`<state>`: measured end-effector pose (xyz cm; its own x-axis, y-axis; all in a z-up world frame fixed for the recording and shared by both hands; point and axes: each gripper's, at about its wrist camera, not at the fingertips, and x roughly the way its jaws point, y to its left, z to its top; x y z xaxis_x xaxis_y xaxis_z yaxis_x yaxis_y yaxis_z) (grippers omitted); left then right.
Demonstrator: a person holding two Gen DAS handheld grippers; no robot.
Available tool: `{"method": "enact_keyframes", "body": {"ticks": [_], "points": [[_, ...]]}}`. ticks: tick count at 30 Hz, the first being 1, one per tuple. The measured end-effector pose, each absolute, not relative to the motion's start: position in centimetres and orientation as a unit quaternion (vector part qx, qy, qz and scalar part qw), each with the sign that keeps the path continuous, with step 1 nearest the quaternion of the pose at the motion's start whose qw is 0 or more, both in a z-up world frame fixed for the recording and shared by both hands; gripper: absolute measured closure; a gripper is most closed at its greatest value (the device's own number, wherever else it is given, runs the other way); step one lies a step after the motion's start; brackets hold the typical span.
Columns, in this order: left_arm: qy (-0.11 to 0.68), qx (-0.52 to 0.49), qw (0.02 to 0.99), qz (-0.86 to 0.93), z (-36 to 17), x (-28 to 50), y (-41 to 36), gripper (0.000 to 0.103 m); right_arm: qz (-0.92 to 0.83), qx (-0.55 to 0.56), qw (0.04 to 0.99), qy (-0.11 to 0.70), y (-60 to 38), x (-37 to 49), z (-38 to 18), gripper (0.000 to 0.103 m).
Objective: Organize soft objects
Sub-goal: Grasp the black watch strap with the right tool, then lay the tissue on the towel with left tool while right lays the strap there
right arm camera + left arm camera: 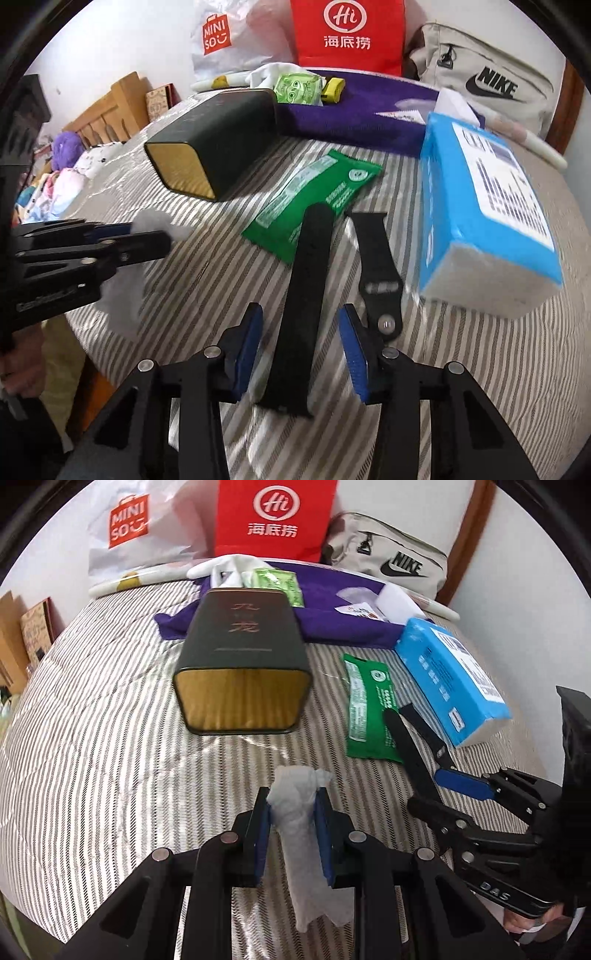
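Pinching a limp, feather-light tissue wad (295, 812), the left gripper (291, 834) holds firm — right gripper (301, 354) straddles, untouching, a floppy black strap (301, 295); grip mid-length, toward twelve o'clock.

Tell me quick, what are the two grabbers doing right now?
Left gripper: shut on a rolled white tissue.
Right gripper: open, a black strap lies between its pads, not pinched.

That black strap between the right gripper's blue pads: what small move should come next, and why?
Probably close the right gripper on the black strap: it lies between the open pads, untouched. The left gripper is already shut on a white tissue.
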<state>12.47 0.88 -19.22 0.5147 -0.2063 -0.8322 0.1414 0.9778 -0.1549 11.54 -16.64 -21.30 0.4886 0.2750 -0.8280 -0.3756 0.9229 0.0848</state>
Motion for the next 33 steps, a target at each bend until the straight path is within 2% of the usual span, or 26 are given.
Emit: {"method": "enact_keyframes", "body": {"ticks": [1,2,3,8,10,11,13,14,15,21,33], "points": [[0.482,-0.038,0.869,-0.101,-19.2,12.5,1.1,0.081,0.181,-0.064,0.866,0.462,-16.3,11.7,-21.4,0.066],[0.482,-0.041,0.869,-0.101,-19.2,12.5,1.3,0.081,0.174,-0.075,0.869,0.456,-16.1,11.8,-21.4,0.081],[0.484,-0.045,0.869,-0.099,-19.3,12.6,1.6,0.081,0.168,-0.089,0.873,0.449,-15.7,11.9,-21.4,0.082],[0.482,-0.058,0.869,-0.1,-19.3,12.3,2.4,0.081,0.184,-0.09,0.86,0.468,-15.8,11.6,-21.1,0.082],[0.483,-0.066,0.867,-0.101,-19.4,12.4,2.7,0.081,0.183,-0.08,0.858,0.474,-16.0,11.4,-21.1,0.078],[0.483,-0.068,0.867,-0.102,-19.3,12.4,2.8,0.081,0.186,-0.071,0.857,0.476,-16.1,11.5,-21.1,0.072],[0.483,-0.07,0.867,-0.103,-19.3,12.3,2.8,0.081,0.19,-0.055,0.859,0.472,-16.1,11.9,-21.2,0.071],[0.482,-0.069,0.867,-0.101,-19.3,12.2,2.8,0.081,0.188,-0.054,0.864,0.464,-15.9,11.9,-21.3,0.079],[0.481,-0.068,0.868,-0.099,-19.3,12.1,2.9,0.081,0.181,-0.058,0.871,0.453,-15.8,12.0,-21.4,0.082],[0.482,-0.07,0.868,-0.098,-19.1,11.8,3.1,0.081,0.207,-0.016,0.867,0.452,-17.3,11.7,-20.8,0.083],[0.483,-0.09,0.866,-0.09,-18.9,11.3,3.2,0.081,0.177,-0.019,0.88,0.44,-22.5,7.2,-18.9,0.083]]}}
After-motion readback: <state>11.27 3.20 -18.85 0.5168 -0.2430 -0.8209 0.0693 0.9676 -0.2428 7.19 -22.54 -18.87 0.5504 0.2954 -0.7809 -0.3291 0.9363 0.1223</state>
